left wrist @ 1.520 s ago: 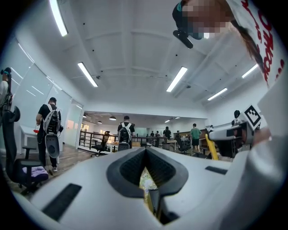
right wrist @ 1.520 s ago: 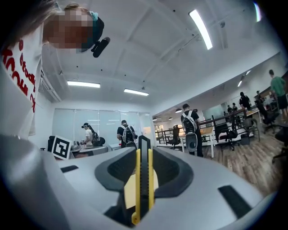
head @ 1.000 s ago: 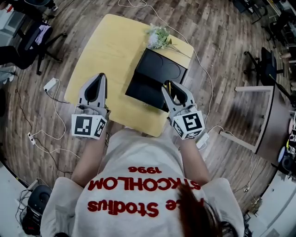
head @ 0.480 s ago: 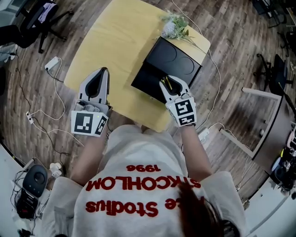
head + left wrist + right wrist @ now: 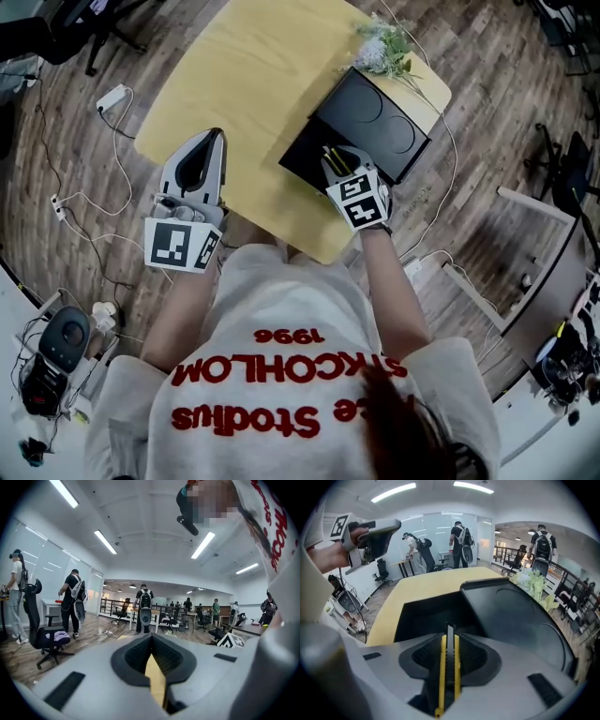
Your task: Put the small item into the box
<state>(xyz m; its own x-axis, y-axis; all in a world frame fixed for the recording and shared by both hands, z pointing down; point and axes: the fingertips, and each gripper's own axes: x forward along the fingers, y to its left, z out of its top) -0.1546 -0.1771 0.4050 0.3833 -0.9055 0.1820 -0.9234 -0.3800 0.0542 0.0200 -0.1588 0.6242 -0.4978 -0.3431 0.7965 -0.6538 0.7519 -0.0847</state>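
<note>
1. head view: the left gripper (image 5: 214,136) sits left of centre over the yellow table (image 5: 253,75), jaws pressed together with nothing between them. the right gripper (image 5: 335,157), just right of centre, pinches a yellow-and-black cutter knife (image 5: 333,161) over the lower-left open half of the black box (image 5: 375,117). flowers (image 5: 382,45) lie at the box's upper edge.
2. left gripper view: the jaw tips meet at lower centre, and a sliver of table shows through behind them.
3. right gripper view: the pads clamp the knife (image 5: 449,667) upright at bottom centre, its tip against the box's dark open compartment (image 5: 426,616).
</note>
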